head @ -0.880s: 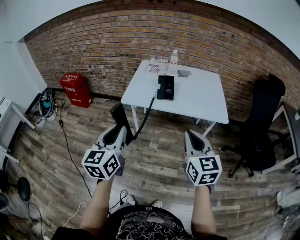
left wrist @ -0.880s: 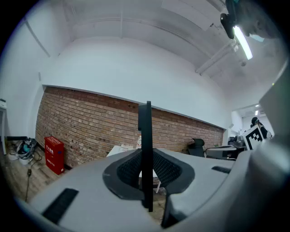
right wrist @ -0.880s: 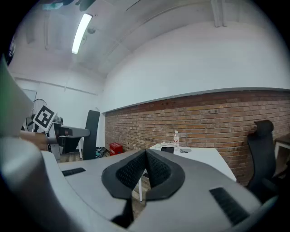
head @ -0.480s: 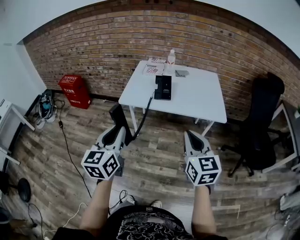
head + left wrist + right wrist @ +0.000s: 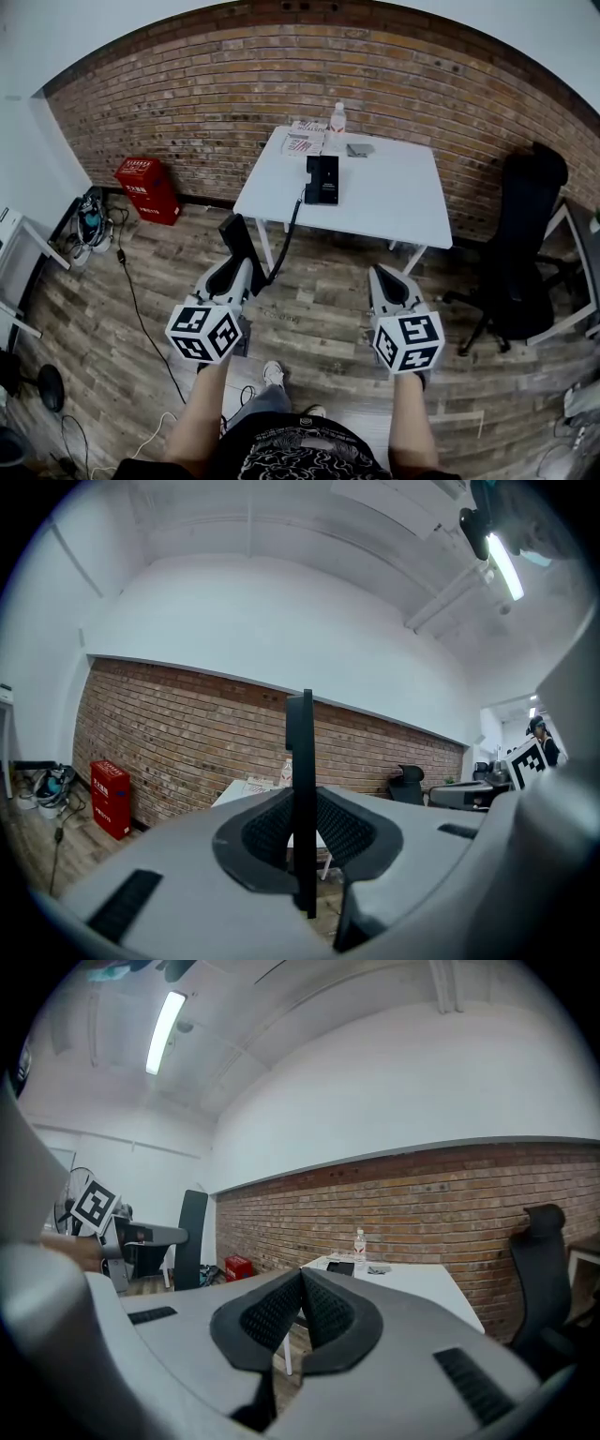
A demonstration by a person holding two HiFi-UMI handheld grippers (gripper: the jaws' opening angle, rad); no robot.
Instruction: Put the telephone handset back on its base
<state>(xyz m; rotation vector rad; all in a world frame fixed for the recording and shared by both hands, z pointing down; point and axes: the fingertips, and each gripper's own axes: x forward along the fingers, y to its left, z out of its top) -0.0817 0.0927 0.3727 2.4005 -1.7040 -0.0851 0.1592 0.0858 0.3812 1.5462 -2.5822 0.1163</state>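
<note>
The black telephone base (image 5: 322, 179) lies on the white table (image 5: 384, 202), far ahead of both grippers. Its cord (image 5: 286, 234) hangs off the table's front edge down to the black handset (image 5: 237, 246). My left gripper (image 5: 239, 272) is shut on the handset, which stands upright and edge-on between the pads (image 5: 300, 789). My right gripper (image 5: 386, 275) is level with the left one over the wooden floor, shut with nothing between its pads (image 5: 302, 1307). From the right gripper view the base (image 5: 340, 1267) shows small and distant.
A water bottle (image 5: 337, 120), papers (image 5: 302, 139) and a small grey item (image 5: 359, 150) sit at the table's back by the brick wall. A black office chair (image 5: 525, 244) stands to the right, a red box (image 5: 142, 183) to the left. Cables trail over the floor on the left.
The table and base have drifted slightly left in the head view, and a shoe has come into view below. Both grippers keep their pose; the left still holds the handset.
</note>
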